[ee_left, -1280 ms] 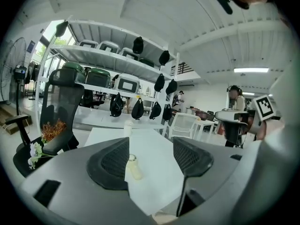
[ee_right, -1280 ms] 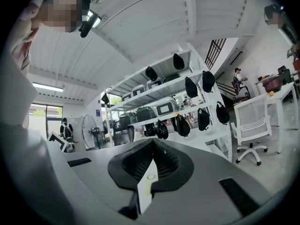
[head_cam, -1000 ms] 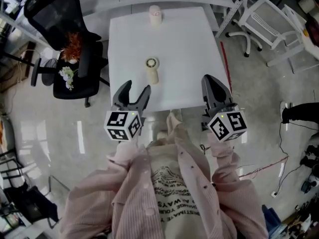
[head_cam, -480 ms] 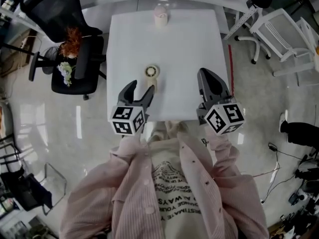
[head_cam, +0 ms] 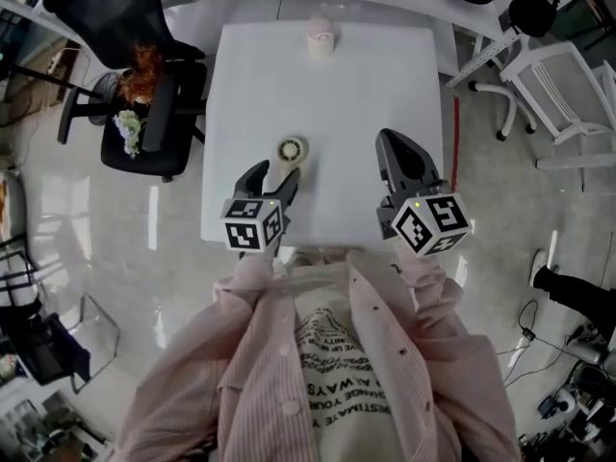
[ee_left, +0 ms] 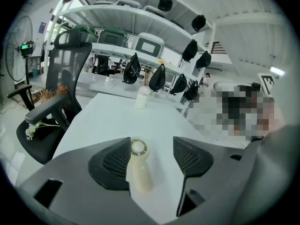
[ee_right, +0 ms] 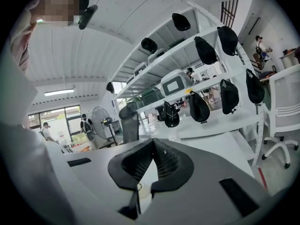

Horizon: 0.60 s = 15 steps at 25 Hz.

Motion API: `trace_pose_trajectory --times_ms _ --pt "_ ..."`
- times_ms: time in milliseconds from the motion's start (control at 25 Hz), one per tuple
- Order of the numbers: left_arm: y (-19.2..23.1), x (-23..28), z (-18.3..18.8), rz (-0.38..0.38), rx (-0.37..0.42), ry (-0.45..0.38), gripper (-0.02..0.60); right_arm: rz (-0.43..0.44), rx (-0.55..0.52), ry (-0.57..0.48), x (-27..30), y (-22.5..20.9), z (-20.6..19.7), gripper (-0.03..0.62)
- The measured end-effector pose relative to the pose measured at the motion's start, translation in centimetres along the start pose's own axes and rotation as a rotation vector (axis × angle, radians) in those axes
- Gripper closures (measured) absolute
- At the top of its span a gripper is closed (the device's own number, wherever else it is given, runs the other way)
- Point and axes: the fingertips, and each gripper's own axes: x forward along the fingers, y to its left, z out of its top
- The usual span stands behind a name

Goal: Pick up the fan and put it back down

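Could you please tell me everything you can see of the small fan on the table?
The fan is a small cream handheld one, plastic by its look, with a round grilled head on a thick rounded handle. It lies flat on the white table, head pointing away from the person. The open left gripper has its jaws on either side of the handle; whether one touches it is unclear.

One worktop [head_cam: 385, 94] carries one hand-held fan [head_cam: 289, 154] near its middle and one small pale container [head_cam: 319, 38] at its far edge. Two grippers are at its near edge: left gripper [head_cam: 274, 173] and right gripper [head_cam: 387, 142]. One black office chair [head_cam: 144, 133] stands on its left.
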Motion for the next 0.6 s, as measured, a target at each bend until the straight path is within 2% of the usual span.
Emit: trace_pose_trajectory --times_ms 400,600 --pt "2.1 4.0 -3.3 0.066 -0.13 0.139 0.311 0.057 0.038 0.064 3.3 -2.1 -1.8 0.594" --pt "3.1 5.8 -5.2 0.092 -0.16 0.221 0.311 0.059 0.067 0.091 4.5 -2.7 -3.1 0.594"
